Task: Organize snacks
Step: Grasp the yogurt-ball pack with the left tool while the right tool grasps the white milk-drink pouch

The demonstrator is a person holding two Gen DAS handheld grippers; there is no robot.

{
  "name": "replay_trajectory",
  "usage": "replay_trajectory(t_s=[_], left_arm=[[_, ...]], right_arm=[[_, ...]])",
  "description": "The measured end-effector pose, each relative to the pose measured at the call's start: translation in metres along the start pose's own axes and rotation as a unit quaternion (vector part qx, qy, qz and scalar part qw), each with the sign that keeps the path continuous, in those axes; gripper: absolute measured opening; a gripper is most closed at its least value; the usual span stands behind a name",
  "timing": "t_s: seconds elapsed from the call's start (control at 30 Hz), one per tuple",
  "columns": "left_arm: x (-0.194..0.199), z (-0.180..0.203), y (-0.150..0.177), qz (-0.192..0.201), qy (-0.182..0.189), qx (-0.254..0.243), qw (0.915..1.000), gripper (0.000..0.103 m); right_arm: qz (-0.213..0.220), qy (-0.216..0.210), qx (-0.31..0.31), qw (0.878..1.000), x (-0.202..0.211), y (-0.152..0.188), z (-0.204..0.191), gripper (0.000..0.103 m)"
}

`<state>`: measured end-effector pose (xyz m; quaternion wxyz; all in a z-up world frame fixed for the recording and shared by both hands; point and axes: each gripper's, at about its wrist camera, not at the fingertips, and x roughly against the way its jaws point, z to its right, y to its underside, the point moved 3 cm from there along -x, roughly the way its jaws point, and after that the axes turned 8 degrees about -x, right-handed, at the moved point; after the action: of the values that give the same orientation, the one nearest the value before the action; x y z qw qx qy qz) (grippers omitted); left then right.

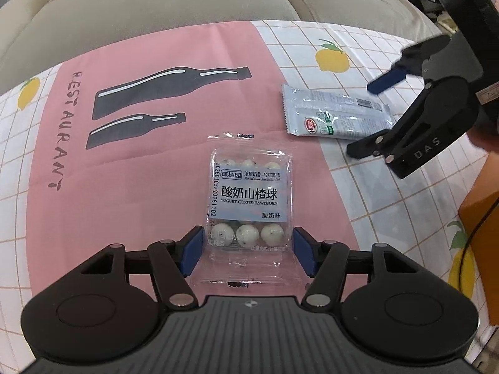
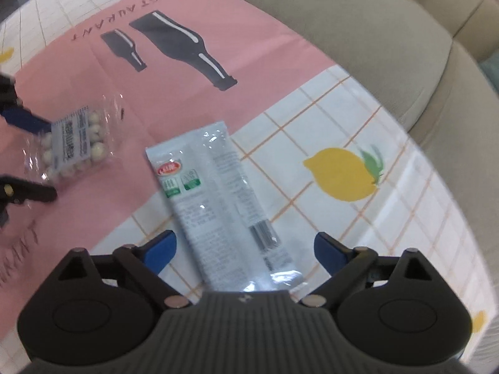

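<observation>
A clear packet of white yogurt-coated hawthorn balls lies on the pink part of the tablecloth. My left gripper is open, its blue pads on either side of the packet's near end, touching or nearly so. The packet also shows in the right wrist view. A silver-white snack bar wrapper lies on the checked part of the cloth. My right gripper is open, its pads well apart on either side of the wrapper's near end. The wrapper and the right gripper show at the right of the left wrist view.
The tablecloth has a pink panel with bottle drawings and white checks with lemons. A beige sofa with a yellow cushion stands behind the table. An orange box sits at the right edge.
</observation>
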<state>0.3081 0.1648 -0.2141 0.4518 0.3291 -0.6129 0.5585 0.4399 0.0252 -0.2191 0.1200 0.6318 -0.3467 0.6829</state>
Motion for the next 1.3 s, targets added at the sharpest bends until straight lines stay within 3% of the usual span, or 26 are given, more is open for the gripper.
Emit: replay_trajectory(t_s=[0.1, 0.17, 0.2, 0.4, 0.53, 0.73, 0.93, 1.1, 1.3], left_arm=[[0.003, -0.002, 0.002, 0.000, 0.001, 0.014, 0.9999, 0.070], [0.004, -0.002, 0.004, -0.003, -0.002, 0.023, 0.9997, 0.070], [0.006, -0.002, 0.005, -0.004, -0.002, 0.029, 0.9996, 0.069], [0.015, -0.002, 0.023, 0.006, 0.006, 0.086, 0.9963, 0.069], [0.021, 0.004, 0.038, 0.019, -0.011, 0.107, 0.9940, 0.069], [0.029, 0.023, 0.059, 0.013, -0.025, 0.084, 0.9961, 0.069], [0.042, 0.049, 0.091, 0.007, -0.032, 0.048, 0.9983, 0.069], [0.050, 0.062, 0.110, 0.011, -0.034, 0.039, 0.9986, 0.069], [0.052, 0.061, 0.114, 0.032, -0.037, 0.052, 0.9975, 0.073]], right_arm=[[-0.003, -0.015, -0.039, 0.999, -0.002, -0.001, 0.000, 0.090], [0.005, -0.010, -0.055, 0.998, 0.004, 0.000, -0.007, 0.079], [0.008, -0.008, -0.061, 0.998, 0.008, 0.001, -0.011, 0.068], [0.012, 0.020, -0.149, 0.989, 0.017, 0.025, -0.035, 0.065], [0.027, 0.031, -0.280, 0.959, 0.030, 0.056, -0.046, 0.065], [0.050, 0.012, -0.403, 0.914, 0.047, 0.112, -0.076, 0.065], [0.094, -0.023, -0.456, 0.885, 0.066, 0.173, -0.103, 0.065], [0.134, -0.004, -0.435, 0.890, 0.076, 0.203, -0.126, 0.065], [0.174, 0.029, -0.354, 0.918, 0.073, 0.204, -0.145, 0.066]])
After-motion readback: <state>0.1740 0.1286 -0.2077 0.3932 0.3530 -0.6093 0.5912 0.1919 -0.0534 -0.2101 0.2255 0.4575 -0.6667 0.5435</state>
